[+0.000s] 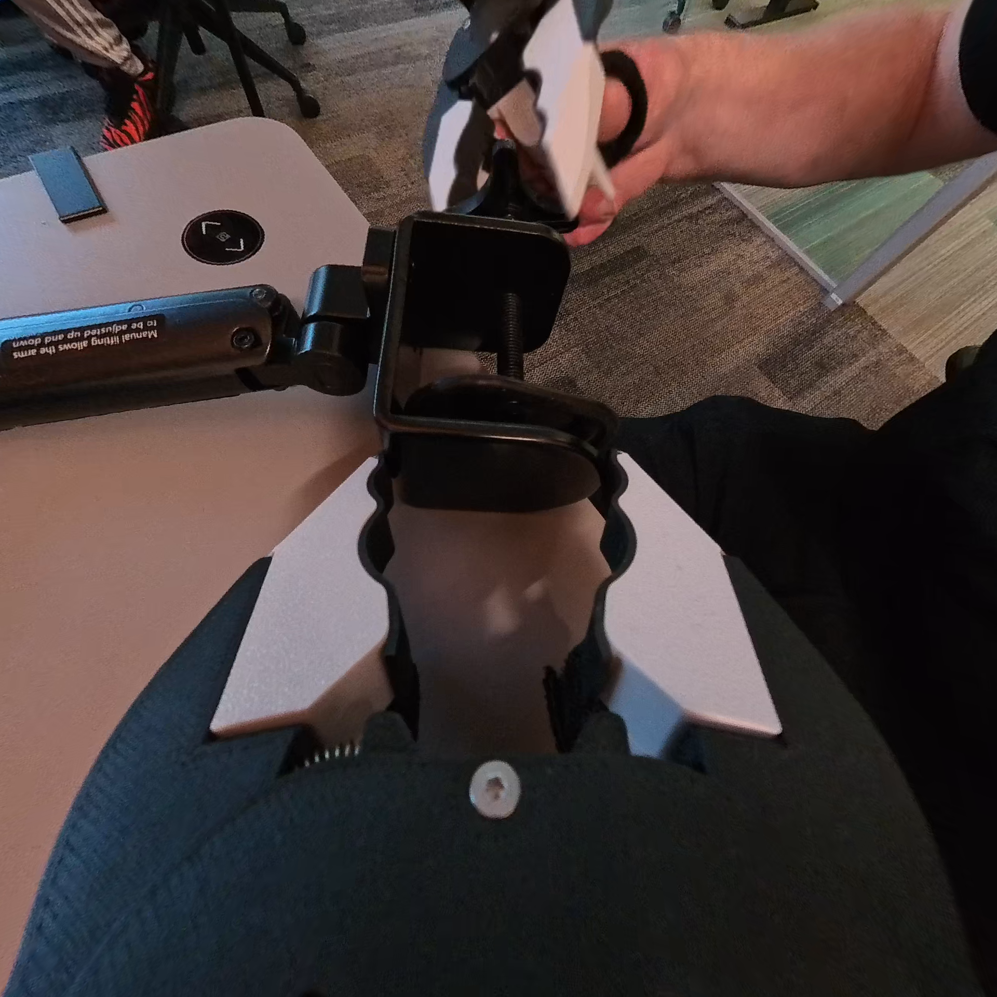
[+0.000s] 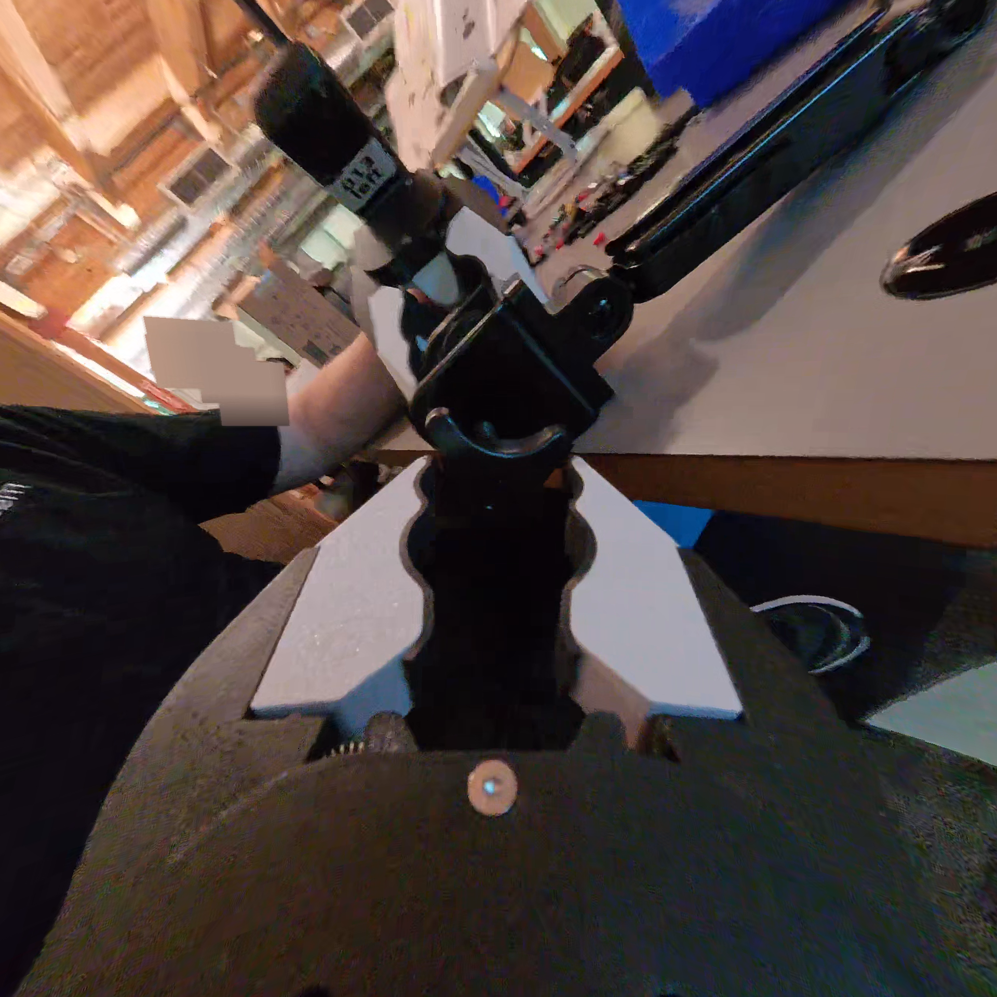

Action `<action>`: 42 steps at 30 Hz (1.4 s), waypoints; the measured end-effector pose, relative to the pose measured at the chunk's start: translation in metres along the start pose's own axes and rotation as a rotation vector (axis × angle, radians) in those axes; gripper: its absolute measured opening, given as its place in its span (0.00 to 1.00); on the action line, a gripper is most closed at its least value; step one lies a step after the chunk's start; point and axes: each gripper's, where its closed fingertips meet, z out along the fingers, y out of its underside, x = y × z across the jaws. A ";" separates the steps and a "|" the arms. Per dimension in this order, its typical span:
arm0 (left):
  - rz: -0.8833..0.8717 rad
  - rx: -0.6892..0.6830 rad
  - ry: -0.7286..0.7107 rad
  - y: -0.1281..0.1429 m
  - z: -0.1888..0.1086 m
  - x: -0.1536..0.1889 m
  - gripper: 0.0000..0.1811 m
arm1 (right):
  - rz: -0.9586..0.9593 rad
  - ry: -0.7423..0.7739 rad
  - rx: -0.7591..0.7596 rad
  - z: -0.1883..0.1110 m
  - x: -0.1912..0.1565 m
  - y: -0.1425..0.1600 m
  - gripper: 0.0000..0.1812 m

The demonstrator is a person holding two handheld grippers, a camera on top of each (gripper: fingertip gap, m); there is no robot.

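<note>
Black clamp (screw axis upright) gripped by left hand-held gripper; right hand-held gripper unclear.

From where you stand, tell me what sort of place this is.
Probably an office or shared workspace: a pale desk bearing a black monitor arm with a C-clamp, rolling office chairs on patterned carpet, and more cluttered desks beyond.
</note>
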 end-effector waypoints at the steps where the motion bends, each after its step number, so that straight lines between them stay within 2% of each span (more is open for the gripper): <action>1: 0.000 0.000 -0.001 0.000 0.000 0.000 0.43 | -0.060 0.030 -0.006 0.002 0.002 -0.001 0.24; 3: -0.006 0.001 -0.007 0.000 -0.001 -0.001 0.43 | -0.265 0.119 -0.029 0.001 0.004 -0.002 0.21; 5: -0.008 0.001 -0.006 0.000 -0.001 -0.002 0.43 | -0.650 0.309 -0.091 -0.001 0.008 -0.001 0.20; 7: -0.007 0.001 -0.008 0.000 -0.001 -0.002 0.43 | -1.256 0.671 -0.199 -0.007 0.018 -0.008 0.21; 8: -0.007 0.001 -0.013 0.000 -0.001 -0.003 0.44 | -1.485 0.828 -0.249 -0.009 0.018 -0.012 0.22; 9: -0.009 0.001 -0.009 0.000 -0.001 -0.003 0.43 | -1.535 0.859 -0.240 -0.008 0.016 -0.013 0.22; 10: -0.009 0.001 -0.005 0.001 -0.002 -0.002 0.43 | -1.460 0.803 -0.212 -0.008 0.016 -0.009 0.24; 12: -0.004 0.000 -0.009 0.001 -0.001 -0.002 0.43 | -1.209 0.671 -0.131 -0.015 0.016 -0.004 0.36; 16: -0.006 0.001 -0.006 0.001 -0.001 -0.002 0.43 | -0.323 0.185 0.074 -0.021 0.004 -0.010 0.37; 17: -0.006 0.001 -0.006 0.001 -0.001 -0.002 0.43 | -0.181 0.087 0.098 -0.021 0.002 -0.013 0.35; 19: -0.006 0.001 -0.006 0.001 -0.001 -0.002 0.43 | -0.032 -0.063 0.119 -0.016 -0.006 -0.016 0.33; 20: -0.006 0.001 -0.006 0.001 -0.002 -0.002 0.43 | -0.005 -0.080 0.073 -0.009 -0.007 -0.010 0.32; 21: -0.006 0.001 -0.006 0.001 -0.001 -0.002 0.43 | -0.014 -0.056 0.000 -0.001 -0.003 -0.001 0.26; 23: -0.004 0.000 -0.006 0.001 -0.002 -0.002 0.43 | -0.100 -0.001 -0.048 0.007 0.000 0.003 0.20; 25: -0.005 0.000 -0.007 0.001 -0.002 -0.002 0.43 | -0.301 0.101 -0.081 0.007 0.004 0.003 0.20; 27: -0.005 0.000 -0.003 0.001 -0.002 -0.002 0.43 | -0.754 0.350 -0.142 0.005 0.013 0.003 0.20; 29: 0.009 -0.001 -0.010 0.001 -0.001 -0.002 0.43 | -1.360 0.723 -0.263 -0.002 0.022 -0.005 0.23; 30: 0.011 -0.001 -0.010 0.001 -0.001 -0.001 0.43 | -1.443 0.791 -0.274 -0.002 0.022 -0.006 0.25; 32: -0.001 -0.001 0.007 0.001 -0.001 0.000 0.43 | -1.250 0.665 -0.224 -0.002 0.021 0.000 0.25; 33: 0.001 -0.002 0.005 0.001 -0.001 0.000 0.44 | -1.142 0.639 -0.192 -0.007 0.024 -0.002 0.39; 34: 0.000 -0.002 0.005 0.001 -0.001 0.000 0.44 | -0.983 0.568 -0.153 -0.009 0.024 -0.001 0.43; 37: 0.000 -0.002 0.005 0.001 -0.001 0.000 0.44 | -0.371 0.158 0.016 -0.011 -0.001 -0.003 0.42; 39: 0.000 -0.002 0.005 0.001 -0.001 0.000 0.43 | -0.039 0.014 0.076 -0.013 -0.002 -0.009 0.37; 40: 0.000 -0.002 0.005 0.001 -0.001 0.000 0.44 | 0.053 -0.004 0.053 -0.010 0.003 -0.005 0.34; 42: 0.000 -0.002 0.004 0.001 -0.001 0.000 0.44 | 0.075 -0.049 -0.023 0.001 -0.001 0.007 0.30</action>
